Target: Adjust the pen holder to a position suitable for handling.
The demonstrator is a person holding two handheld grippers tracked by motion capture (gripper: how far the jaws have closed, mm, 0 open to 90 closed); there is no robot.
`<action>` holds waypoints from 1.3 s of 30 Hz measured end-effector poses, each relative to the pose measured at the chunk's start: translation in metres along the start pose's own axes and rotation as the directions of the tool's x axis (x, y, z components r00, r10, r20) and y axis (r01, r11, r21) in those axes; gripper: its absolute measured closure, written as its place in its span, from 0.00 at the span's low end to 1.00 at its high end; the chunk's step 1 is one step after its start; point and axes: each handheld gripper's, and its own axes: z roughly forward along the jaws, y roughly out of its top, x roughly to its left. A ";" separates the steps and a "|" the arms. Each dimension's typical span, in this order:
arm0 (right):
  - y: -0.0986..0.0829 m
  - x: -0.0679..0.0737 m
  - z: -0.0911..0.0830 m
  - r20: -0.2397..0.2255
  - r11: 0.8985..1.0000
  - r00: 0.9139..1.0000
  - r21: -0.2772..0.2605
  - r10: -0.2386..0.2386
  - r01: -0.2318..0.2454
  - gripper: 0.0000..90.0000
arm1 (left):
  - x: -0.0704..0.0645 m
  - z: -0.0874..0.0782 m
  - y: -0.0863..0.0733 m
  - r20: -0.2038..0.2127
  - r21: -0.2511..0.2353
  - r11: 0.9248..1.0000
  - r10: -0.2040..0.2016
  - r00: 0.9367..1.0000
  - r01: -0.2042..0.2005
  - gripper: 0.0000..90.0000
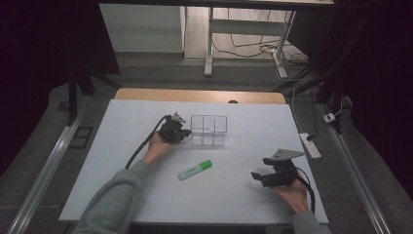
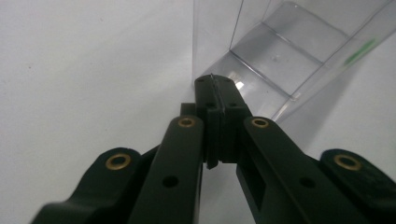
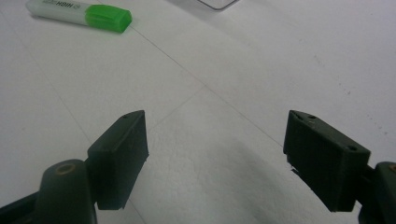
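Looking from above, I held the left gripper (image 1: 183, 130) at the clear plastic divided organiser box (image 1: 209, 129), green-capped white highlighter (image 1: 195, 169) lying nearby; its own view showed jaws pinching the wall (image 2: 212, 46), best kept steady; the right gripper (image 3: 215, 158) hovered low, spread wide.

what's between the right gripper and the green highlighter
Nothing: in the high view only bare white table lies between the right gripper and the highlighter; the right gripper view shows the same.
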 end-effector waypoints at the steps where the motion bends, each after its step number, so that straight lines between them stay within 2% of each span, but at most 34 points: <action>1: 0.000 0.000 0.000 0.000 1.000 1.000 0.000 0.000 0.000 0.24 | 0.000 -0.001 0.000 -0.006 0.001 1.000 0.001 1.000 -0.001 0.99; 10: -0.001 -0.001 -0.002 0.003 1.000 1.000 -0.006 -0.003 0.003 0.24 | 0.000 -0.023 -0.003 0.011 -0.023 1.000 0.000 1.000 0.000 0.99; 13: -0.001 -0.001 -0.003 0.004 1.000 1.000 -0.008 -0.003 0.003 0.24 | -0.007 -0.035 -0.007 0.031 -0.027 0.999 0.024 0.999 -0.023 0.99; 17: -0.001 -0.001 -0.003 0.005 1.000 1.000 -0.010 -0.004 0.004 0.24 | -0.011 -0.046 -0.010 0.044 -0.040 0.999 0.030 0.999 -0.028 0.97; 20: -0.001 -0.001 -0.003 0.004 1.000 1.000 -0.007 -0.008 0.008 0.24 | -0.014 -0.055 -0.013 0.062 -0.037 0.999 0.028 0.998 -0.025 0.90; 25: -0.001 -0.001 -0.004 0.003 1.000 1.000 -0.011 -0.009 0.009 0.24 | -0.020 -0.070 -0.020 0.078 -0.020 0.999 0.031 0.996 -0.029 0.69; 29: -0.001 -0.001 -0.003 0.002 1.000 1.000 -0.010 -0.011 0.011 0.24 | -0.024 -0.079 -0.024 0.096 -0.002 0.999 0.039 0.995 -0.039 0.57; 36: -0.001 -0.001 -0.003 0.003 1.000 1.000 -0.008 -0.011 0.011 0.24 | -0.033 -0.086 -0.021 0.125 0.005 0.997 0.071 0.990 -0.072 0.47; 39: 0.000 -0.001 -0.004 0.005 1.000 1.000 -0.010 -0.013 0.013 0.24 | -0.039 -0.085 -0.017 0.144 0.015 0.995 0.092 0.985 -0.095 0.45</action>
